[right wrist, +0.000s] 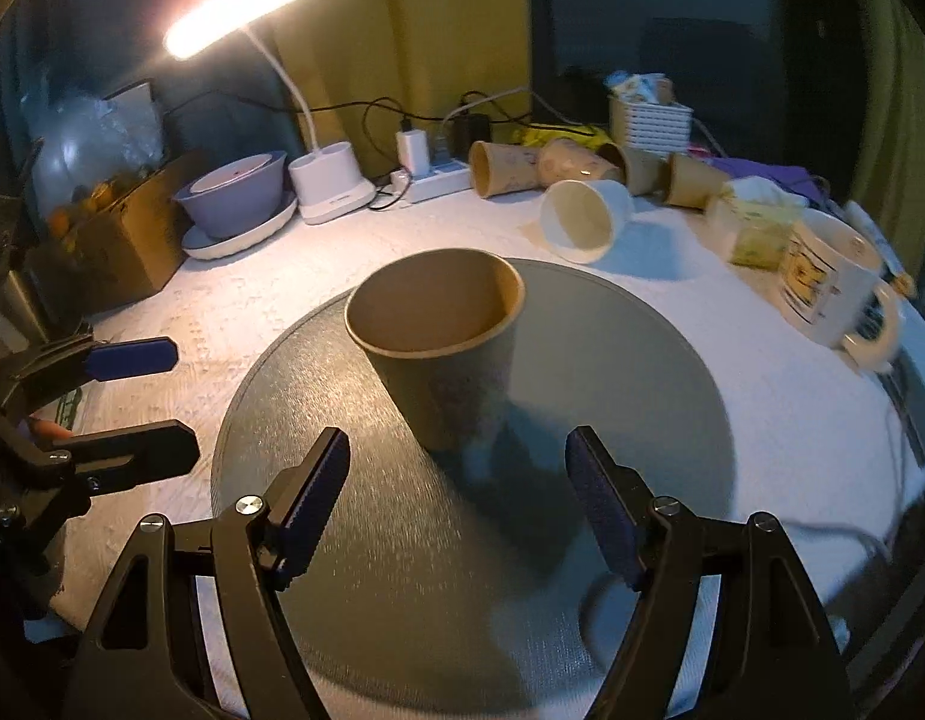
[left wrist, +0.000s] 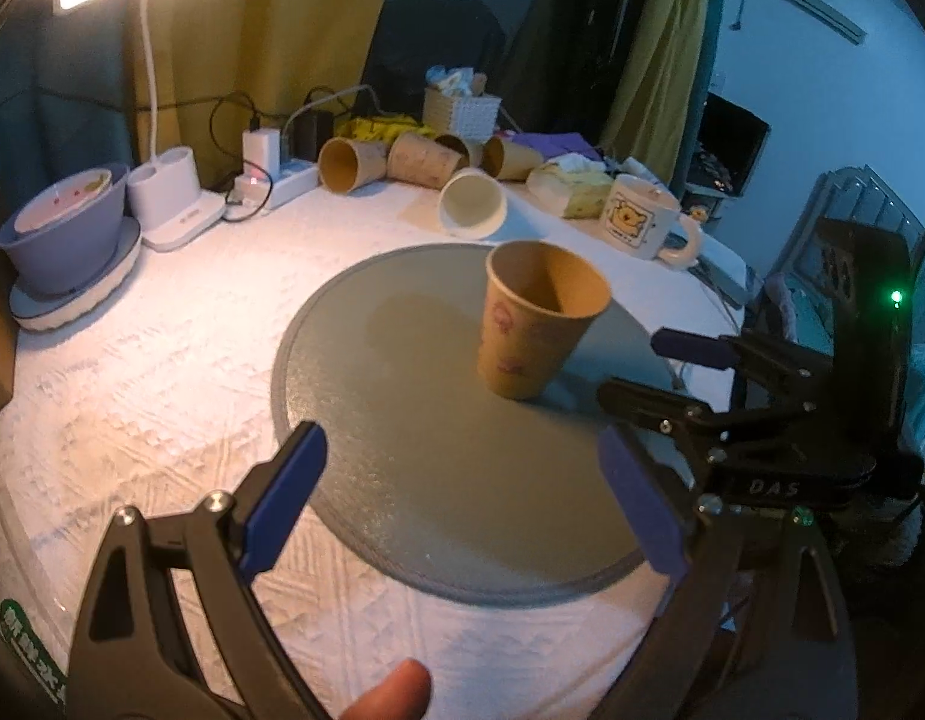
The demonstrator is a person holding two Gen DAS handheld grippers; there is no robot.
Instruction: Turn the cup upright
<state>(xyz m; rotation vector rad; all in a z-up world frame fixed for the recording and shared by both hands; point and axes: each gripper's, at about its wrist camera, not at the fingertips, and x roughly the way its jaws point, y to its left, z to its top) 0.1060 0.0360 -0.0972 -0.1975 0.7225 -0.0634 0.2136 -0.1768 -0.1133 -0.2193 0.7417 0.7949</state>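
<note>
A brown paper cup (left wrist: 531, 324) stands upright, mouth up, on a round grey mat (left wrist: 402, 420). It also shows in the right wrist view (right wrist: 447, 354), on the same mat (right wrist: 372, 570). My left gripper (left wrist: 462, 498) is open and empty, a short way in front of the cup. My right gripper (right wrist: 459, 498) is open and empty, close in front of the cup and not touching it. The right gripper also shows at the right of the left wrist view (left wrist: 660, 366), and the left gripper at the left of the right wrist view (right wrist: 174, 402).
Several paper cups (left wrist: 396, 162) and a white cup (left wrist: 474, 204) lie on their sides at the back. A bear mug (left wrist: 648, 219), tissue pack (left wrist: 573, 192), woven basket (left wrist: 462, 111), lamp base (left wrist: 174, 198), power strip (left wrist: 276, 183) and purple bowl (left wrist: 66, 234) stand around.
</note>
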